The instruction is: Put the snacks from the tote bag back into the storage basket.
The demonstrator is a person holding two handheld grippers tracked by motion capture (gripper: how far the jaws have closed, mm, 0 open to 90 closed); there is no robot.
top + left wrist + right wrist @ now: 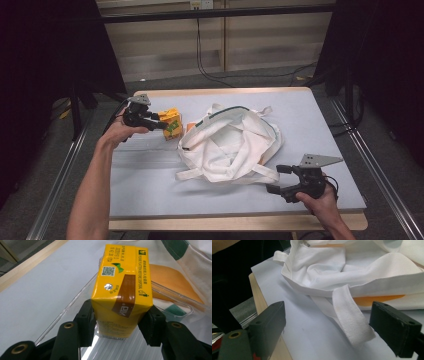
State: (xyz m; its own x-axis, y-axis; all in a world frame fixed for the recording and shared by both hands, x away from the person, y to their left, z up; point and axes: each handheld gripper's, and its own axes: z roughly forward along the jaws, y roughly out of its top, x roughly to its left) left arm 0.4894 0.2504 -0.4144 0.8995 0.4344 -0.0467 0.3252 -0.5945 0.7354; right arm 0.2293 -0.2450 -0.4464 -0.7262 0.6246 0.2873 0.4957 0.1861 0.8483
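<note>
Left gripper (162, 123): jaws clamped on the two sides of a yellow drink carton (172, 123), pads pressed flat against it. The left gripper view gives the carton's printed top (122, 277), with a code square and a brown band, and a clear plastic tray (172, 300) beneath and beyond it; from the high view that tray is only a faint glint. Carton sits at the left of the surface (145, 190), just beside the white cloth bag (230, 145).

Right gripper (274, 179): jaws wide apart, gripping nothing, at the near right of the surface. The right gripper view shows a white strap (352, 317) of the bag lying between the jaws, touching neither. An orange patch (377, 299) peeks from under the bag's fold, possibly a flat packet; hard to tell. The high view shows the bag crumpled, mouth gaping, straps splayed.
</note>
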